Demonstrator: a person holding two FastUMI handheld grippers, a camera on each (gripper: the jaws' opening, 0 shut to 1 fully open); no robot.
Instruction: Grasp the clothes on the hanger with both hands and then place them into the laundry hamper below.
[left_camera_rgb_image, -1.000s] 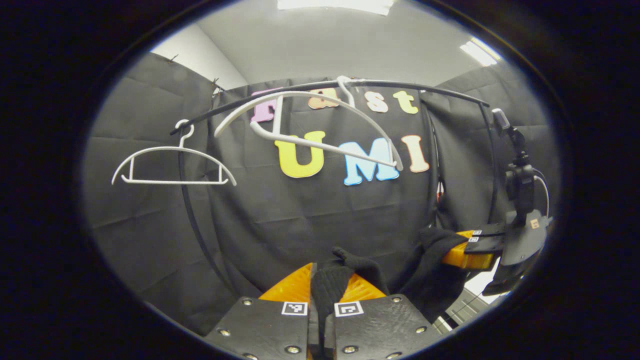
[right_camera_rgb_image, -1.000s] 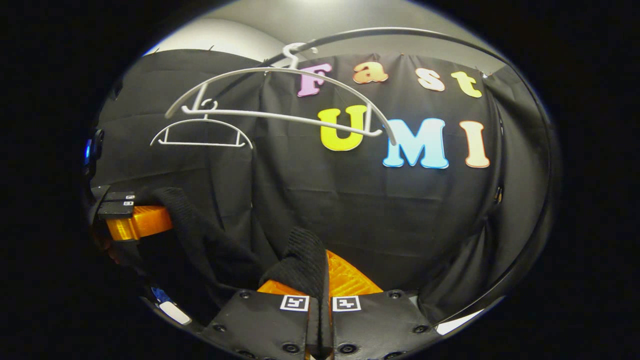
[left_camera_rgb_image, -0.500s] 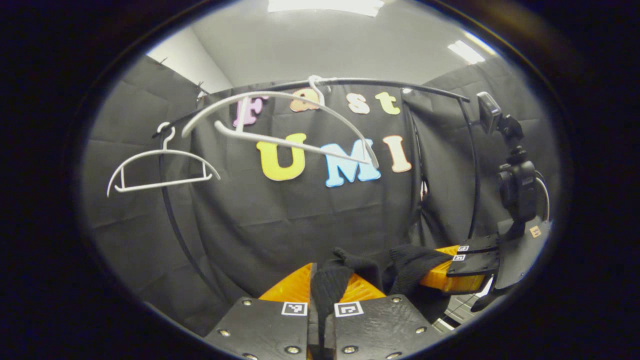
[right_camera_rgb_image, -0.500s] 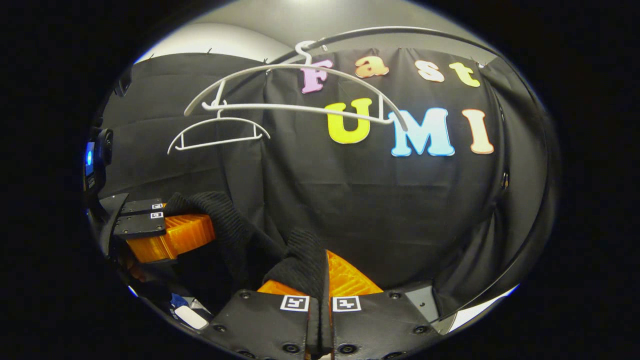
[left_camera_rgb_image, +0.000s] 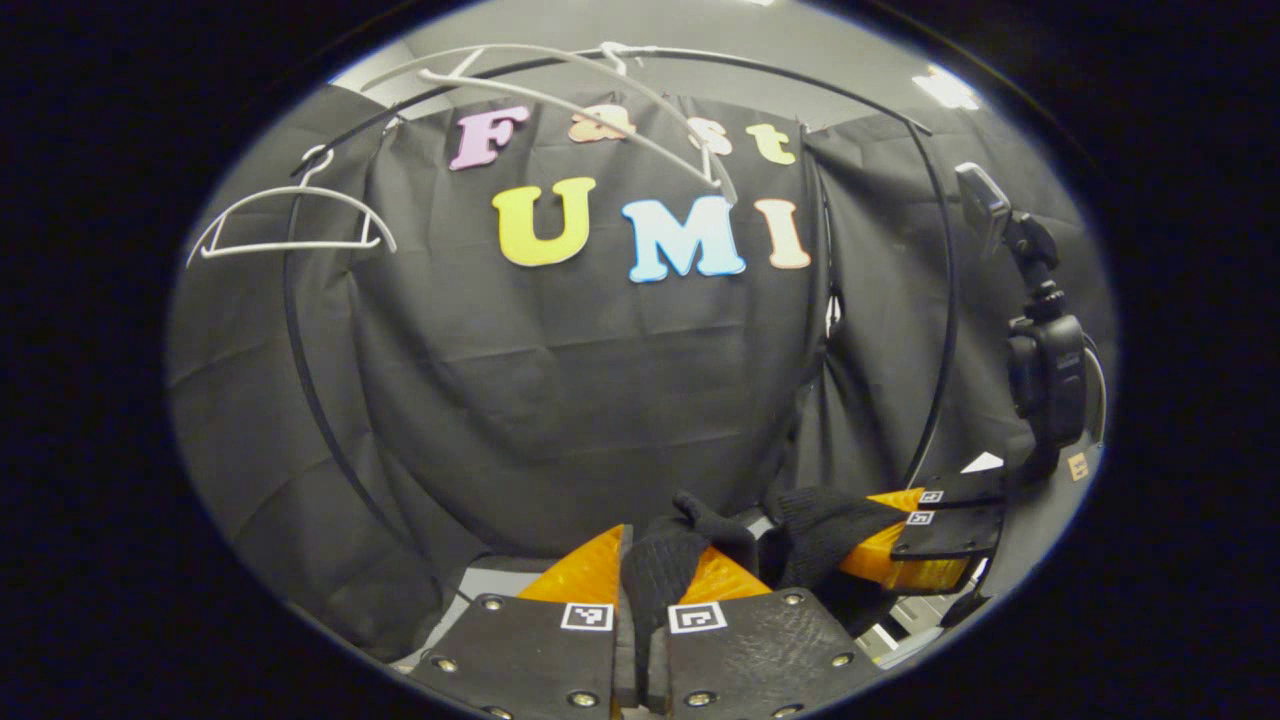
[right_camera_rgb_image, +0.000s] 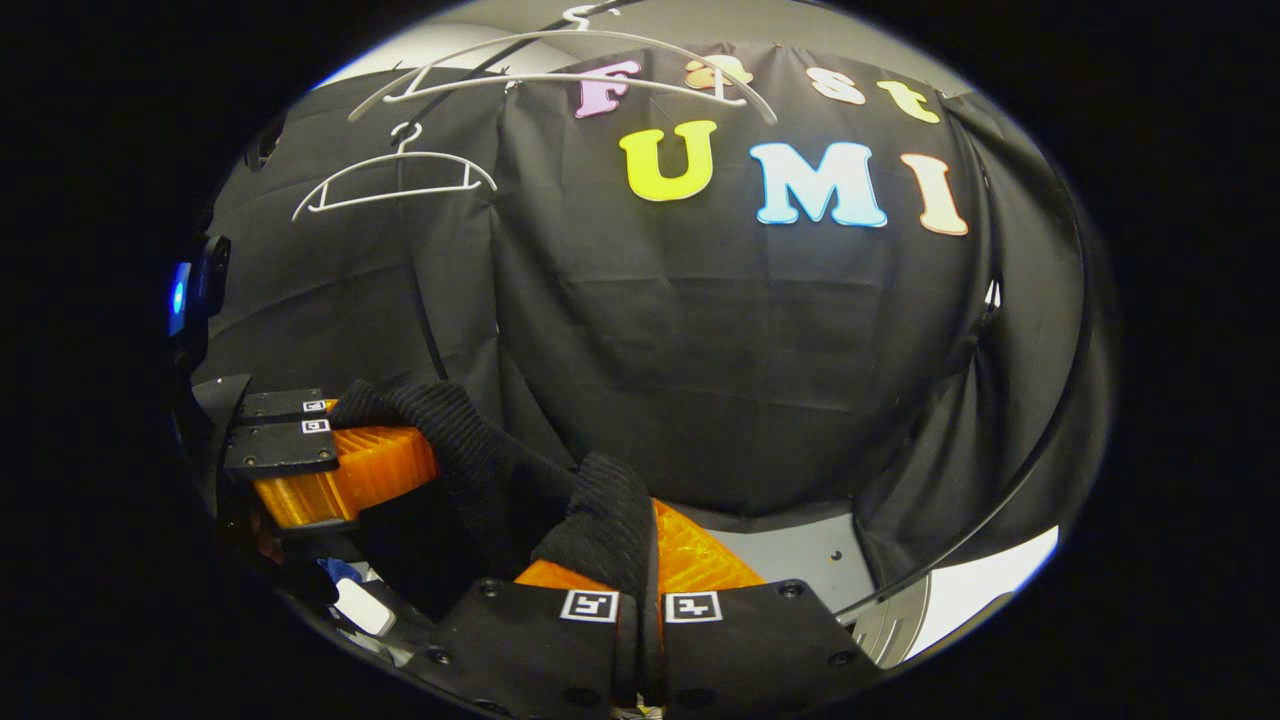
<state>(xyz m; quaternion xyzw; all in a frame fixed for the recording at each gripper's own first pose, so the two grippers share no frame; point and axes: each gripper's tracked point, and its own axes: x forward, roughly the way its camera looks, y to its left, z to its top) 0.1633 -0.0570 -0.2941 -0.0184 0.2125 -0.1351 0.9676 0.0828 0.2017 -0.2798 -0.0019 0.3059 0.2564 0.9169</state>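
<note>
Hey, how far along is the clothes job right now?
Done: the hangers on the rail are bare, so the garment is off. In hand: the left gripper and right gripper are each shut on the dark knit, which is slung between them. Left: lowering it into the hamper and letting go; I can't make out the hamper here.

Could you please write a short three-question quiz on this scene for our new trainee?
1. True or false: both white hangers on the rail are bare.
2. What is the left gripper shut on? A) a hanger B) the black knit garment C) nothing
3. Fill in: in the left gripper view, the right gripper also pinches the ___ garment.

Key: 1 true: the near hanger and far hanger carry nothing. 2 B. 3 black knit.
</note>
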